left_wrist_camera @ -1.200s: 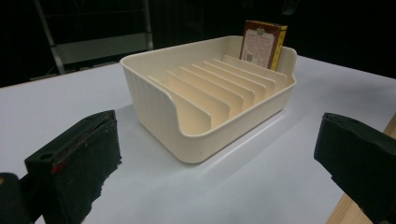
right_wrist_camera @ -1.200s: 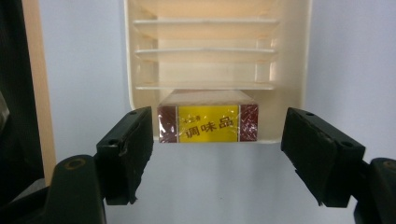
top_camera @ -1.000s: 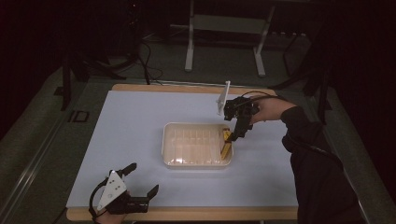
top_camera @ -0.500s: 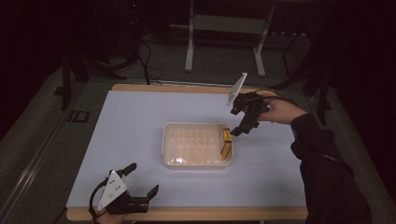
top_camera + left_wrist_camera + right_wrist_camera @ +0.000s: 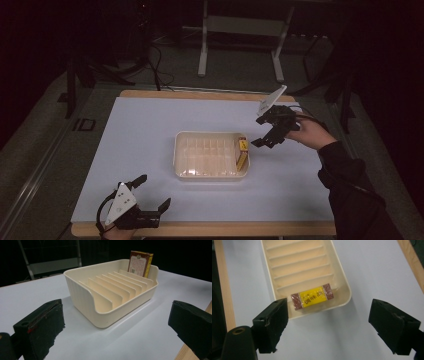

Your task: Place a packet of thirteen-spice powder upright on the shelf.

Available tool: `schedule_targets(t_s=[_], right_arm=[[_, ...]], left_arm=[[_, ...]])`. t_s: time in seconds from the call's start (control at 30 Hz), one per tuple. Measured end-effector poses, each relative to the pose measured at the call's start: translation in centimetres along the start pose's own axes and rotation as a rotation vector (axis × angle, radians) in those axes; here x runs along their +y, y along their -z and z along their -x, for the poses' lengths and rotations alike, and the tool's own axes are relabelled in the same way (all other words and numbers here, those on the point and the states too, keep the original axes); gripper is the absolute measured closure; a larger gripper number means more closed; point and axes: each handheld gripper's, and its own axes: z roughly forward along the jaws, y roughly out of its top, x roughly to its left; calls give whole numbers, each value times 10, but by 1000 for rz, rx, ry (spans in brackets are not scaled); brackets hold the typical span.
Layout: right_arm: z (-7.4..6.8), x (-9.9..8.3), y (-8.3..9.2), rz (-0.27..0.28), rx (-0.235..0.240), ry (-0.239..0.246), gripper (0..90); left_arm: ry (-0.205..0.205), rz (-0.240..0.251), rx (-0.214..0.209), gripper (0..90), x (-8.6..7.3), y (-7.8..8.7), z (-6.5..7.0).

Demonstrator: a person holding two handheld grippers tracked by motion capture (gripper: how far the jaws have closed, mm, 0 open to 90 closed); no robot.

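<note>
A cream slotted tray sits mid-table. A yellow and brown box stands on edge in its rightmost slot. My right gripper hovers just right of the tray, apart from the box. It is open; its jaws have just been closing slightly with nothing between them. In the right gripper view the box lies in the tray beyond the spread jaws of that gripper. My left gripper rests open at the table's near left edge. Its own view faces the tray and the box.
A white mat covers the wooden table. A metal stand and cables sit on the floor behind it. A dark sleeve reaches in from the lower right.
The right gripper has moved right, away from the tray's end slot, and the box stays standing in the tray. The left gripper has kept still.
</note>
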Motion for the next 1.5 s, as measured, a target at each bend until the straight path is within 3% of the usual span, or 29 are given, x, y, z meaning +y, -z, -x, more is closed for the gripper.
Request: schedule_targets(t_s=[0.07, 0.2, 0.3, 0.43, 0.6, 0.67, 0.7, 0.83, 0.97, 1.13, 1.27, 1.5], right_arm=[[-2, -5, 1, 29, -13, -15, 152], [-6, -14, 4, 93, -84, -53, 140], [-8, -22, 8, 156, -113, -113, 145], [-10, -35, 12, 229, -213, -213, 147], [-15, -51, 13, 281, -338, -314, 148], [-16, -55, 13, 298, -362, -329, 148], [-16, -64, 13, 319, -383, -372, 147], [-19, -79, 5, 350, -378, -449, 148], [-25, -89, -7, 354, -416, -478, 148], [-36, -103, -14, 422, -491, -529, 140], [-47, -111, -20, 418, -545, -533, 143], [-61, -128, -32, 454, -576, -575, 144]], left_arm=[[-1, 0, -1, 4, 0, -1, 0], [-1, -4, -3, 4, 0, -2, 0], [0, -5, 0, 4, 0, -2, 0], [0, -5, 2, 4, 0, -3, 0], [4, -5, 8, 4, 0, -2, 0], [3, -4, 8, 4, 0, -2, 0], [1, -4, 6, 4, 1, -2, 0], [1, -5, 6, 4, 1, -3, -1], [-1, -5, 3, 4, 1, -3, -1], [-1, -4, 3, 4, 1, -2, -1], [-2, -5, 2, 4, 1, -2, 0], [-4, -4, -1, 4, 1, -2, 0]])
